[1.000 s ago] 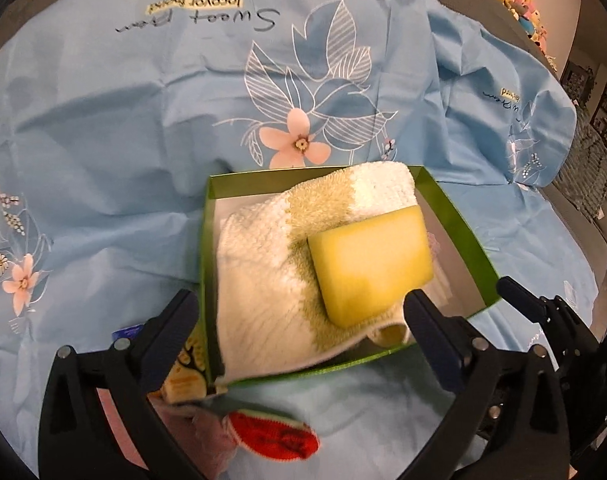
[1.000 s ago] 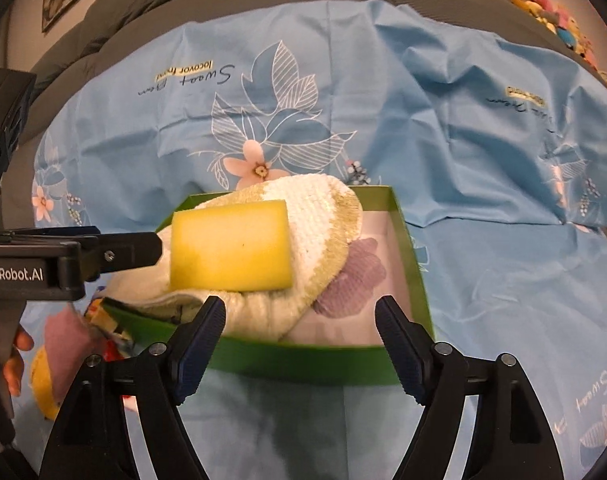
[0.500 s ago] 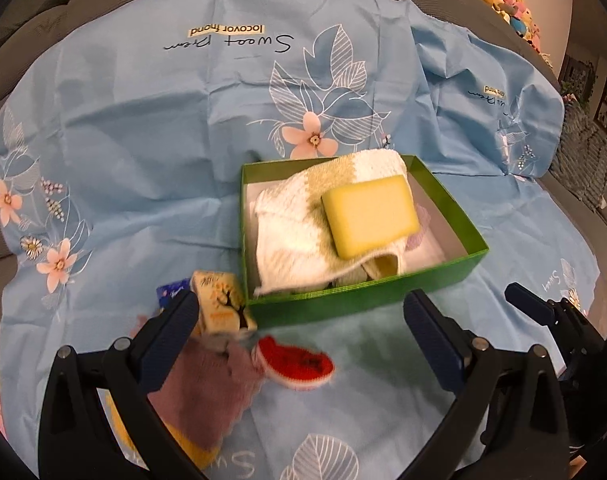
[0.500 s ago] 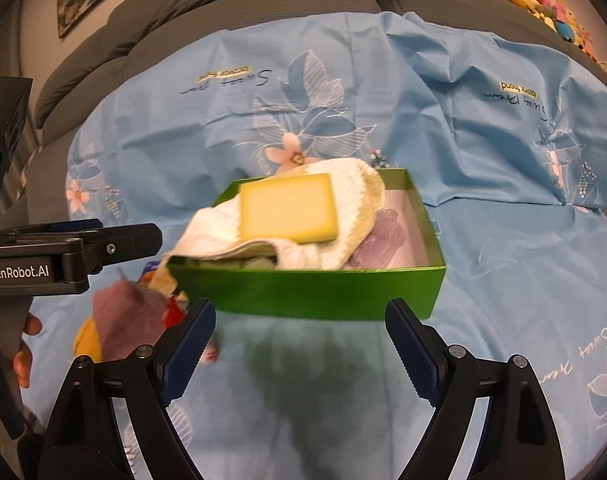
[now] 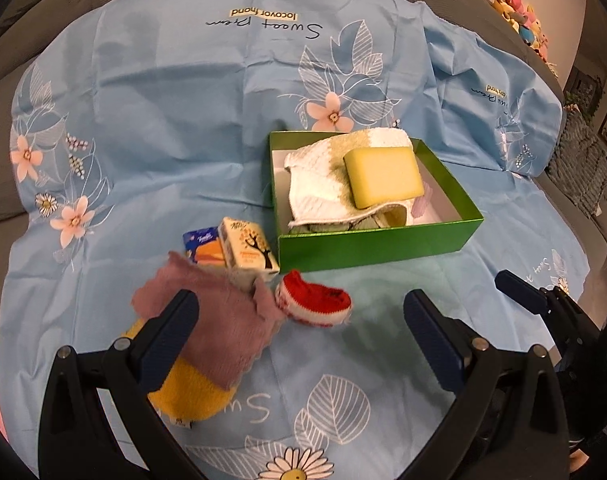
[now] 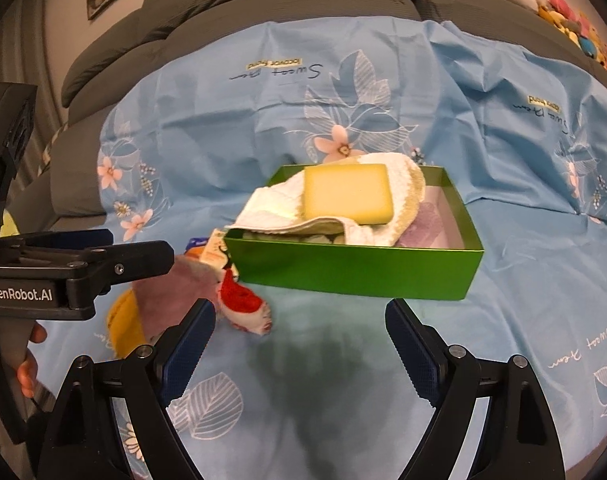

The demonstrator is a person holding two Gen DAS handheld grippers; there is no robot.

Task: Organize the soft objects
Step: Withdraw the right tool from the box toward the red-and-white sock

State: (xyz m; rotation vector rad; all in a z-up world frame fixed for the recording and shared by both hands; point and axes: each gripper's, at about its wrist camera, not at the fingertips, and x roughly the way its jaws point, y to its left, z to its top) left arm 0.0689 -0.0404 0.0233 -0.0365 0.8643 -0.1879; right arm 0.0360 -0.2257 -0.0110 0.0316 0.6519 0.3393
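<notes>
- One green box (image 5: 377, 246) is seen on the blue floral sheet (image 5: 163, 128), open at the top
- Inside it, one white-and-green towel (image 5: 323, 184) is folded, with one yellow sponge (image 5: 383, 176) laid on top (a pale purple item beside them is only partly seen)
- Two small tissue packs (image 5: 247, 250) are found just left of the box, touching each other
- One mauve knitted cloth (image 5: 219, 324) is draped over one yellow soft item (image 5: 191, 396), and one red-and-white knitted piece (image 5: 313, 304) is set just beside them
- The left gripper (image 5: 299, 336) is held wide apart, nothing being gripped
- The right gripper (image 6: 299, 344) is likewise spread wide and empty, above bare sheet in front of the box
</notes>
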